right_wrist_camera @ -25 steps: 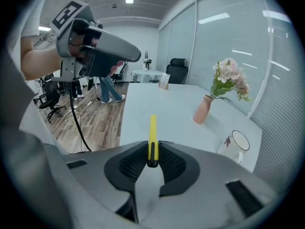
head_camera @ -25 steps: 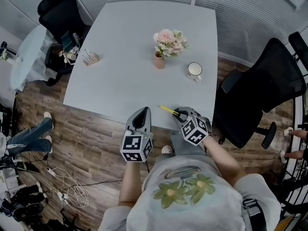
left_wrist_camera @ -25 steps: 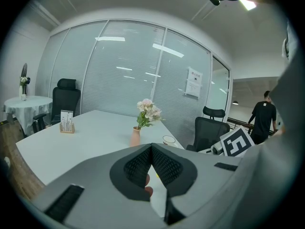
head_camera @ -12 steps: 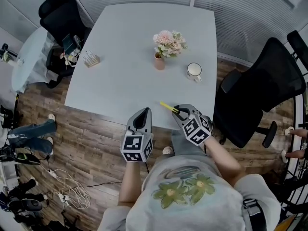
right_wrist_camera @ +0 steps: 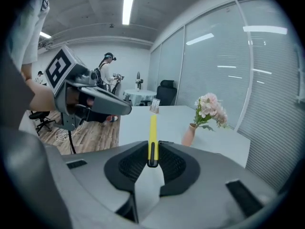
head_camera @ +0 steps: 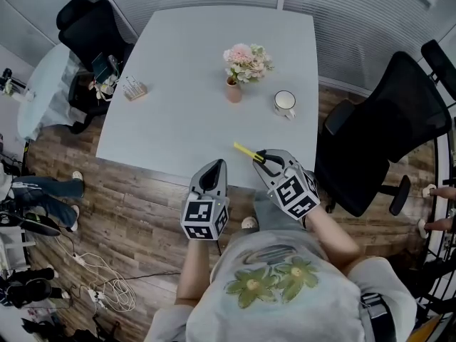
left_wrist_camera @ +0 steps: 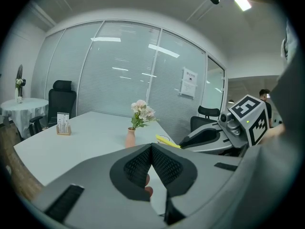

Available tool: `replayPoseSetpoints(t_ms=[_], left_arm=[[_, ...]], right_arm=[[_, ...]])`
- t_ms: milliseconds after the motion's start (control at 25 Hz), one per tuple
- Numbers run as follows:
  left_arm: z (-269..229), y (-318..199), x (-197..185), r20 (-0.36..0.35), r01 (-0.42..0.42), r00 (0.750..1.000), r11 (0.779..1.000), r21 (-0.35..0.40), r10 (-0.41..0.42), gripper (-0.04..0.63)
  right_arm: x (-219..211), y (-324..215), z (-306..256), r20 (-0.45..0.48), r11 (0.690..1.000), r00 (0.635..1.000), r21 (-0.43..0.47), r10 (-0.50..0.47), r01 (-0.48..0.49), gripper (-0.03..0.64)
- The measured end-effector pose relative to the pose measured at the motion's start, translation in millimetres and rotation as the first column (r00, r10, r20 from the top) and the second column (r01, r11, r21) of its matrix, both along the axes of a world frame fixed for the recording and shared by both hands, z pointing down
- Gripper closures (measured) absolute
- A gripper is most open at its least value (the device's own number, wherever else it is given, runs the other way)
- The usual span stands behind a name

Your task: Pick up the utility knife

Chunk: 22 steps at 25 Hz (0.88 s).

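Note:
A slim yellow utility knife (head_camera: 246, 151) is clamped by its black end between the pads of my right gripper (head_camera: 262, 157), which holds it just above the grey table (head_camera: 185, 63) near the front edge. In the right gripper view the knife (right_wrist_camera: 153, 135) sticks straight out from the jaws, off the tabletop. My left gripper (head_camera: 216, 165) hovers at the table's front edge to the left, its jaws shut with nothing between them (left_wrist_camera: 151, 147). From the left gripper view, the knife (left_wrist_camera: 167, 140) and the right gripper (left_wrist_camera: 202, 137) show at the right.
A pink vase of flowers (head_camera: 236, 84), a white mug (head_camera: 286, 103) and a small card holder (head_camera: 134, 87) stand on the table. Black office chairs sit at the right (head_camera: 385, 134) and far left (head_camera: 92, 27). A round white table (head_camera: 43, 84) and floor cables (head_camera: 107, 287) lie left.
The right gripper has risen with the knife, lifting it off the table. The left gripper has stayed where it was.

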<state>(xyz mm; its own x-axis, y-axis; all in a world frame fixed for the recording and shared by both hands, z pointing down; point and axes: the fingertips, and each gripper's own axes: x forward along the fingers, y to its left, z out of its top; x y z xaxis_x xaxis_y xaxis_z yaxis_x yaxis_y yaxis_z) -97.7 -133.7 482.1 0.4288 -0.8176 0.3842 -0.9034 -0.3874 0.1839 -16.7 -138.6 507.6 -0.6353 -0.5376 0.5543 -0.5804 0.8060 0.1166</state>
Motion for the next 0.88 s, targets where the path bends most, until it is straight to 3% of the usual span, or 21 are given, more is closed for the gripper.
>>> replayPoseSetpoints(t_ms=[560, 880], left_arm=[[-18, 6, 7, -0.020, -0.016, 1.000, 0.999, 0.043, 0.017, 0.594], [-25, 9, 7, -0.018, -0.035, 0.999, 0.998, 0.061, 0.036, 0.593]], right_arm=[[-6, 10, -56, 0.146, 0.991, 0.989, 0.124, 0.039, -0.057, 0.546], [-8, 15, -80, 0.217, 0.985, 0.975, 0.153, 0.051, -0.085, 0.546]])
